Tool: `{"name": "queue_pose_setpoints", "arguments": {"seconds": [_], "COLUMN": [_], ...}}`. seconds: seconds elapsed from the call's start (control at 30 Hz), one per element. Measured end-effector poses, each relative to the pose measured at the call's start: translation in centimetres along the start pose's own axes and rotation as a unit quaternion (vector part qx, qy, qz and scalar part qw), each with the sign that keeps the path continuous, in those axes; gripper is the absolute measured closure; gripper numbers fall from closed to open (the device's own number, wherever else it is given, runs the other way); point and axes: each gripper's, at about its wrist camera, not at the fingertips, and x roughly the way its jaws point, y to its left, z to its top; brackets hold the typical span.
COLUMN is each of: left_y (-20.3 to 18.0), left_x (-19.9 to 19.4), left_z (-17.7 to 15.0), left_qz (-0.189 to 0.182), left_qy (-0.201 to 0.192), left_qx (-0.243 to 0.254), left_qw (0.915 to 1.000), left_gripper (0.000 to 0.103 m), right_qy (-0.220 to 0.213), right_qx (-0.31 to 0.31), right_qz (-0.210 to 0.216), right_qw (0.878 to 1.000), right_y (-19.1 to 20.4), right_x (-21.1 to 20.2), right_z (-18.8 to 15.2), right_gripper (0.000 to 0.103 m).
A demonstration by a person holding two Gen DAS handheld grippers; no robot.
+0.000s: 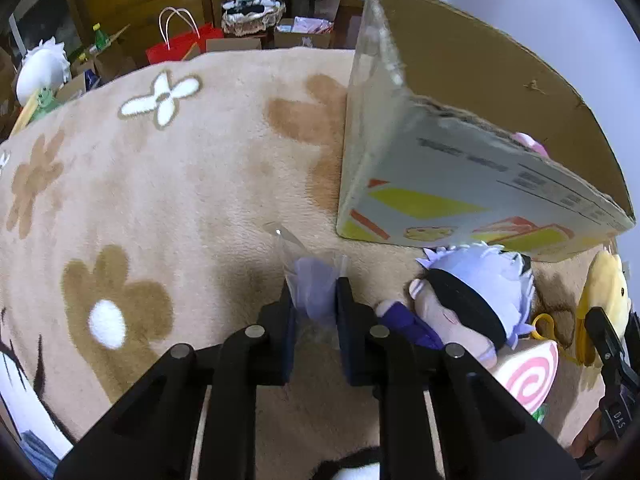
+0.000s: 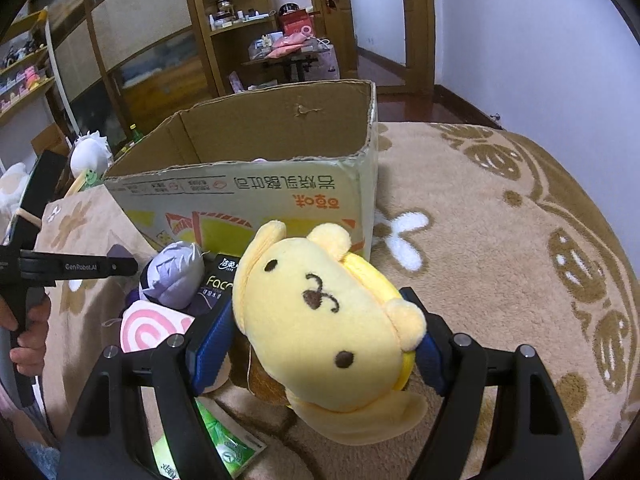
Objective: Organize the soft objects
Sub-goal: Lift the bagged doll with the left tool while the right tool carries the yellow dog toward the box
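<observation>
Far left in the left wrist view: white plush (image 1: 42,66) and red paper bag (image 1: 182,46) beyond the edge of the beige flowered blanket (image 1: 192,184). Centre: left claw (image 1: 316,300) nearly closed, pinching a crinkly clear packet (image 1: 314,284) with something pale lilac inside, held just above the blanket. Just right of it, lying on the blanket: doll with lilac hair and a black blindfold (image 1: 472,300), its head touching a pink-and-white swirl cushion (image 1: 528,372). Behind both, an open cardboard box (image 1: 440,184) standing on the blanket, a bit of something pink visible over its rim. Far right edge: yellow plush (image 1: 606,288) in the right claw.

From the right wrist view, left side: person's hand (image 2: 28,332) on the handle of the left claw (image 2: 120,258), whose closure cannot be told here. Next, the lilac-haired doll (image 2: 176,276) and swirl cushion (image 2: 148,330), with a dark tissue pack (image 2: 218,280) beside them, all in front of the cardboard box (image 2: 248,188). Lower down, a green packet (image 2: 224,440) on the blanket. Centre: right claw (image 2: 320,352) part-open and clamped on the yellow bear-faced plush (image 2: 320,312), blue pads (image 2: 212,344) pressed to either side of it, plush raised in front of the box's near corner. Right: bare patterned blanket (image 2: 500,260).
</observation>
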Motion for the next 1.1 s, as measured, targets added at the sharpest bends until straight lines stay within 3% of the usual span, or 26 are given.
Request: {"name": "queue_pose_setpoints", "arguments": {"seconds": [0.17, 0.37, 0.5, 0.7, 1.1], "left_y": [-2.0, -3.2, -3.9, -4.7, -6.8], "left_x": [-2.6, -7.3, -10.9, -14.6, -15.2], "left_z": [-1.2, -2.2, -3.1, -2.9, 0.2], "left_qz": [0.02, 0.038, 0.032, 0.028, 0.005], "left_qy": [-0.03, -0.101, -0.155, -0.241, -0.298], "left_qx": [0.033, 0.05, 0.055, 0.061, 0.089], "left_qw": [0.9988, 0.9929, 0.9859, 0.9681, 0.9504], "left_gripper": [0.088, 0.088, 0.088, 0.088, 0.088], "right_qy": [-0.025, -0.067, -0.095, -0.13, -0.177], "right_qx": [-0.004, -0.002, 0.0, 0.0, -0.018], "right_qz": [-0.008, -0.019, -0.025, -0.023, -0.005], "right_qw": [1.0, 0.998, 0.995, 0.991, 0.984], "right_y": [0.2, 0.1, 0.2, 0.3, 1.7], "right_x": [-1.4, -3.7, -5.3, -7.2, -8.2], "right_z": [0.2, 0.7, 1.3, 2.5, 6.6], "right_gripper": [0.021, 0.021, 0.022, 0.023, 0.023]}}
